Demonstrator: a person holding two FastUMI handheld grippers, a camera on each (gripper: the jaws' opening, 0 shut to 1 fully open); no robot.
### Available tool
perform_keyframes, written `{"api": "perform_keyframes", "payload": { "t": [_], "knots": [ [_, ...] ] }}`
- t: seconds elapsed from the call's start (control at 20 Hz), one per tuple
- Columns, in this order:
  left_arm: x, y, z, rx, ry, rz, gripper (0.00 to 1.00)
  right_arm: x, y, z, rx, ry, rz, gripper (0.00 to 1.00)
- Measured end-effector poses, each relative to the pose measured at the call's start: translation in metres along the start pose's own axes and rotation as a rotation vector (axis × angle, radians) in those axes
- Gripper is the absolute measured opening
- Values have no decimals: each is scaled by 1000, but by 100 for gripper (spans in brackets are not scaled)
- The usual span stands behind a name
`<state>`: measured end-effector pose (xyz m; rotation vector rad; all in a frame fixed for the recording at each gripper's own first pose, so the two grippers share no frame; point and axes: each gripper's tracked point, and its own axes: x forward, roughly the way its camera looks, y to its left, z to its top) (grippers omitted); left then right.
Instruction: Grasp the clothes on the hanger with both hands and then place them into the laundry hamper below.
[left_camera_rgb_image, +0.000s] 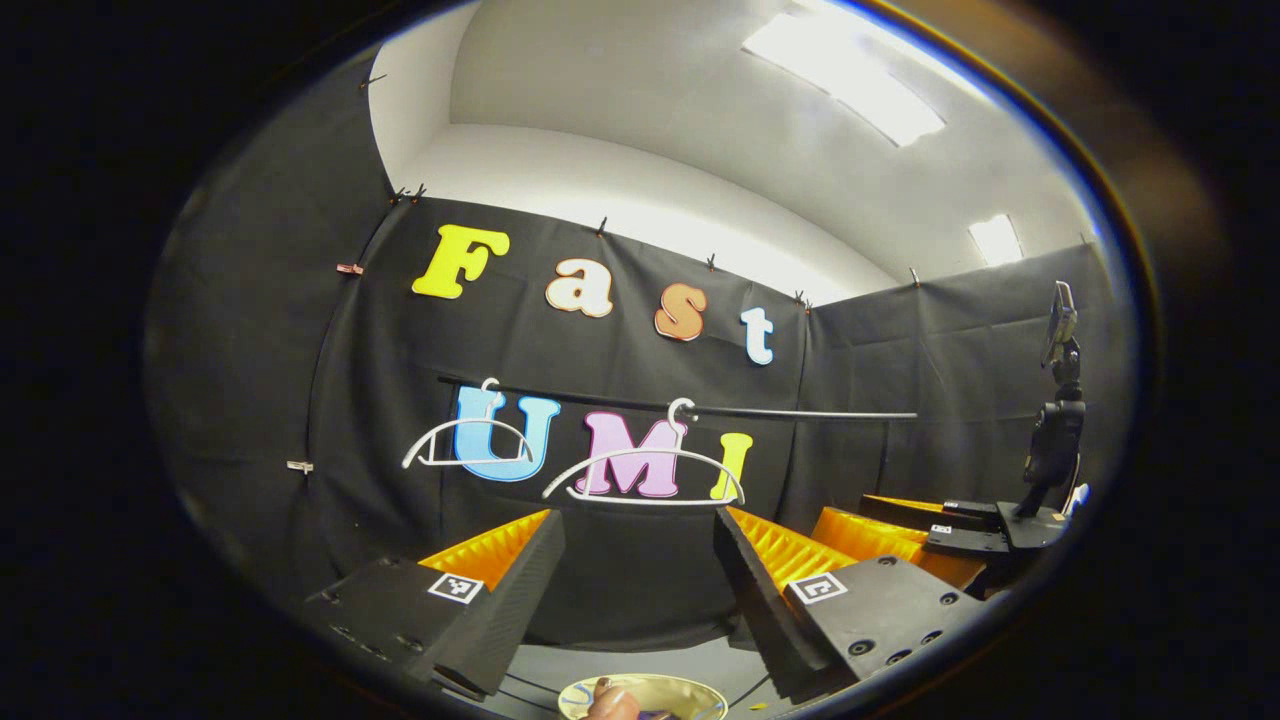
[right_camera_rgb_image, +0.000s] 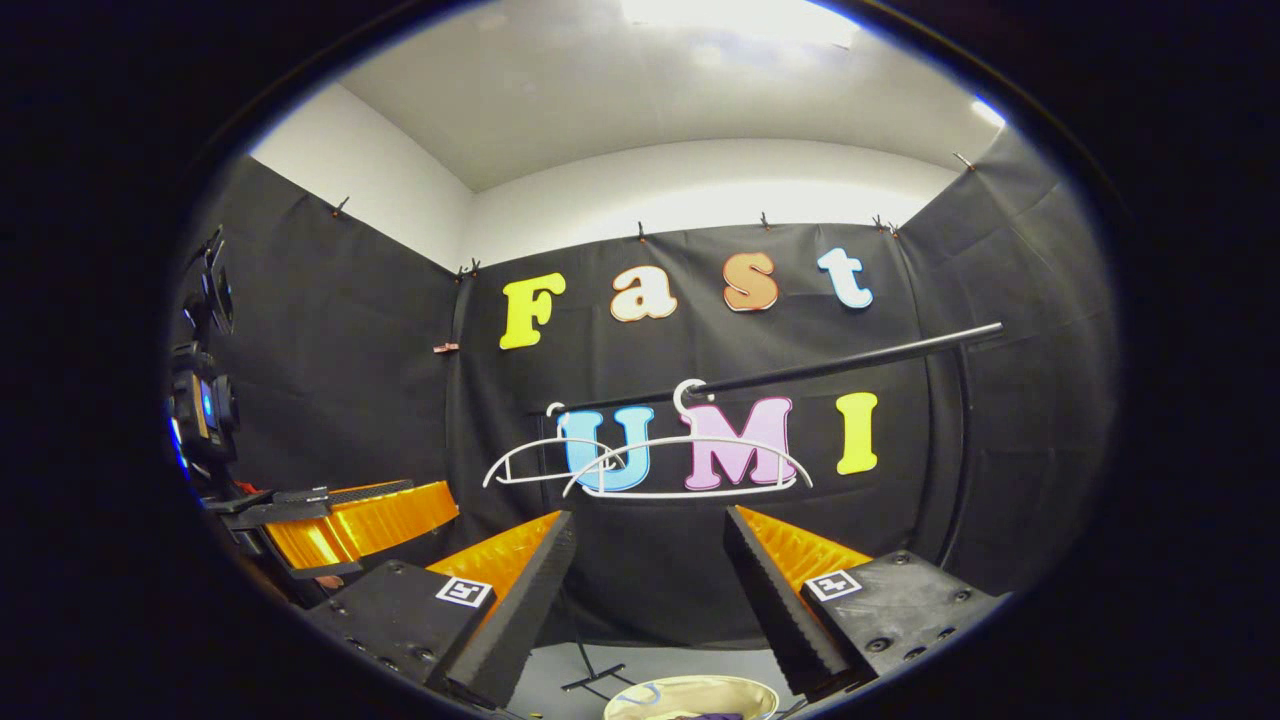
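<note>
A: A booth walled in black cloth is seen, with a dark rail (left_camera_rgb_image: 800, 412) run across it and two white hangers (left_camera_rgb_image: 645, 478) hung on it, both bare.

B: Then where are the clothes to be found?

A: Below, it is judged: a pale hamper (right_camera_rgb_image: 690, 694) is seen at the bottom edge with something purple inside, so the garment appears already dropped. In the left gripper view a fingertip (left_camera_rgb_image: 610, 703) is seen at the hamper's rim.

B: And the grippers?

A: The left gripper (left_camera_rgb_image: 640, 600) is held wide open with nothing between its fingers; likewise the right gripper (right_camera_rgb_image: 650, 600). Both are aimed at the hangers from beneath, probably having let go.

B: Anything told by one view alone?

A: The rail's free end is caught in the right gripper view; the other gripper is seen off to the side in each.
</note>
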<state>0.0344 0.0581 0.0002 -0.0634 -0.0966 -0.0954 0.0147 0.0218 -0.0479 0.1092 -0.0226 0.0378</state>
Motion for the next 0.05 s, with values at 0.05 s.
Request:
{"api": "perform_keyframes", "payload": {
  "t": [0.05],
  "knots": [
    [0,1,-1,2,-8,-14,97,3,-3,2,6,-4,-7,100]
  ]
}}
